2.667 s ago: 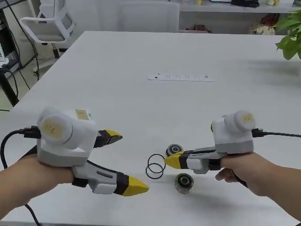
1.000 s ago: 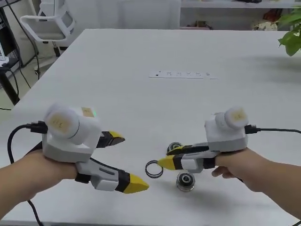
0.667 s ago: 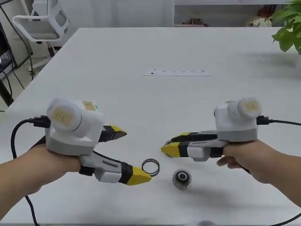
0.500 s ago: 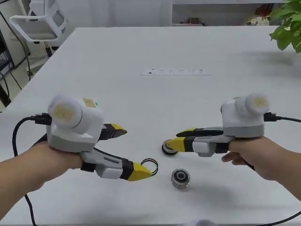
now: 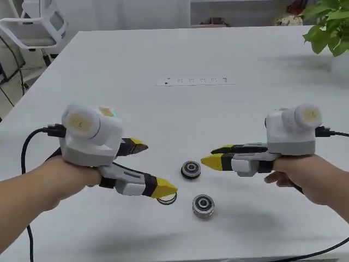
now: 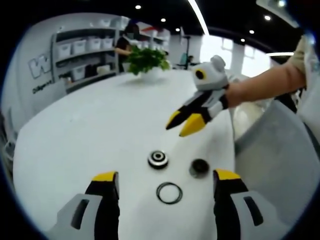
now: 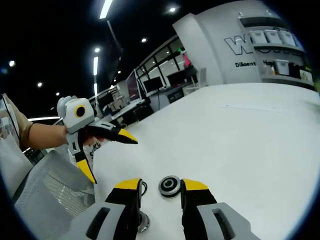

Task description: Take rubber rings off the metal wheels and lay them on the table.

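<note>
Lying on table (image 5: 218, 120): rubber ring (image 6: 169, 193), metal wheels (image 5: 191, 169)

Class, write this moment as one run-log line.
left claw: open, over thin black rubber ring lying on white table | right claw: open, empty, pointing toward far round metal wheel | near round metal wheel: on table

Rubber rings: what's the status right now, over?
Left claw and right claw open, empty. Thin black rubber ring flat on white table, just ahead of left claw. Two small round metal wheels beside it. Nothing in the way.
</note>
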Demonstrator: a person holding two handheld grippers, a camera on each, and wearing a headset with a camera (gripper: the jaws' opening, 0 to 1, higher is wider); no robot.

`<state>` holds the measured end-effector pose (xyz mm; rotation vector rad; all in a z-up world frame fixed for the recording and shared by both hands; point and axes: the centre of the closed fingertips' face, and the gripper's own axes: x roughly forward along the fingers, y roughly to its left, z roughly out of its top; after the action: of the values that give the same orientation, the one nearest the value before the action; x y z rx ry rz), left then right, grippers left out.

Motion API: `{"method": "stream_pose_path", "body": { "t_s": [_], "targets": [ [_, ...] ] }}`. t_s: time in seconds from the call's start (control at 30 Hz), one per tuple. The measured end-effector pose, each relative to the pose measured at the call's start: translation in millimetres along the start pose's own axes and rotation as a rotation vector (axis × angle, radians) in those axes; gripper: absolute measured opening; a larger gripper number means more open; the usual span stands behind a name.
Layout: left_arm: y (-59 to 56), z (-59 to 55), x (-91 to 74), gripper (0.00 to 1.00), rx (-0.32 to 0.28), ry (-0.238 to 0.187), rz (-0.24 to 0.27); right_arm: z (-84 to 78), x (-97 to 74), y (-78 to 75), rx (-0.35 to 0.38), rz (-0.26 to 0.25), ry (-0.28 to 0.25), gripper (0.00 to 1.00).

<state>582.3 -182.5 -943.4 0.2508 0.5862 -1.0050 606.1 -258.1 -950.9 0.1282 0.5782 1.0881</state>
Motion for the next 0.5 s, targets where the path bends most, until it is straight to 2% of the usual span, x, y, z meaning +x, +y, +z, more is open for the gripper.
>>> {"method": "stream_pose_path", "body": {
  "t_s": [0.33,0.5],
  "targets": [
    [5.1,-4.7,17.7,0.70,0.000,0.028,-0.015,-18.1,1.7,-10.6,-0.004,-0.021,0.039,0.27],
    [3.4,-6.4,26.4,0.67,0.001,0.037,-0.027,-27.2,5.7,-12.7,-0.029,-0.029,0.068,0.28]
  ]
}}
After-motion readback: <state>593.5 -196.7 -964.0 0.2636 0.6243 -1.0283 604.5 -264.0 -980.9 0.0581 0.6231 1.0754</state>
